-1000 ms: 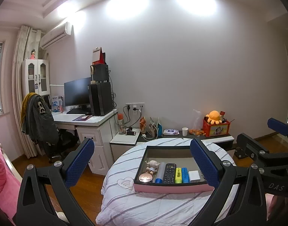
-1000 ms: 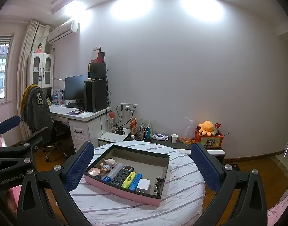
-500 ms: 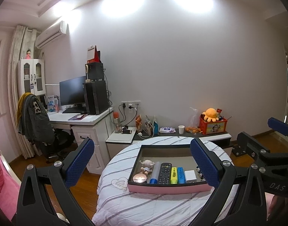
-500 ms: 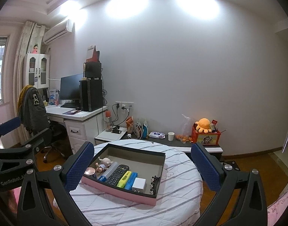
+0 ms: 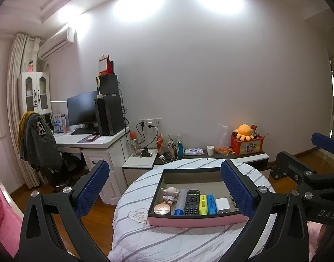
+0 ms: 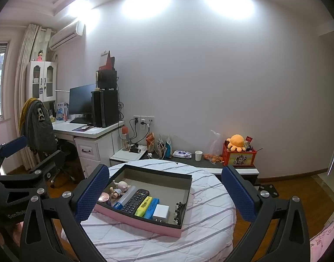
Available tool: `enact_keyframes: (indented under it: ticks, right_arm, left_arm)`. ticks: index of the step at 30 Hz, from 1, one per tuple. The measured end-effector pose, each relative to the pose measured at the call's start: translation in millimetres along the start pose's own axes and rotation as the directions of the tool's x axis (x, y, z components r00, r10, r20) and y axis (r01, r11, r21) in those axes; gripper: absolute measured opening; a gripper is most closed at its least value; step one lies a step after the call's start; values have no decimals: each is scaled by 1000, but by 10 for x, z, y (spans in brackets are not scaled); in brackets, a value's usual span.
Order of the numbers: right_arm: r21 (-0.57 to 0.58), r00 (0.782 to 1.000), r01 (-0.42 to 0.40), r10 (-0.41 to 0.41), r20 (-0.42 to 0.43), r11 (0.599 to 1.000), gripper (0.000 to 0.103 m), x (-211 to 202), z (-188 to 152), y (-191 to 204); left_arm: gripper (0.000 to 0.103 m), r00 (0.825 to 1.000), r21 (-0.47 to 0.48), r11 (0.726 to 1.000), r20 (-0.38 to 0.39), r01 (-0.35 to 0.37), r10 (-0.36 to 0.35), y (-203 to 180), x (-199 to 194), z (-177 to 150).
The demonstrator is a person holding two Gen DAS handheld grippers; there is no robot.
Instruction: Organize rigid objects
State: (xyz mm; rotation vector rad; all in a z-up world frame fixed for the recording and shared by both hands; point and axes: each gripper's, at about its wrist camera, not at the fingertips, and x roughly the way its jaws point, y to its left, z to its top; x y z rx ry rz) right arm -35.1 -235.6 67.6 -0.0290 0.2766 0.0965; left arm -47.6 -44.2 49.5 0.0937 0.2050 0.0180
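Both the left gripper (image 5: 164, 188) and right gripper (image 6: 164, 193) hover with fingers wide, holding nothing. The pink tray (image 5: 197, 221) of sorted items sits beyond them on the round bench (image 5: 167, 240).

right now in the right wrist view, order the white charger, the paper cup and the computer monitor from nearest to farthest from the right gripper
1. White charger: in the pink tray on the round table, just ahead of the right gripper.
2. Paper cup: on the low dark shelf by the wall, behind the table.
3. Computer monitor: on the white desk, far left.
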Motion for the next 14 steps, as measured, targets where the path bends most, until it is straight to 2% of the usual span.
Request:
enact_keyframes:
  ticks: [14]
  right_arm:
    - [4,1000,2,-2,-16,1000,103,64,-27,-5]
  left_arm:
    - [103,1000,-4,1000,-23,-3,2,-4,82,-18]
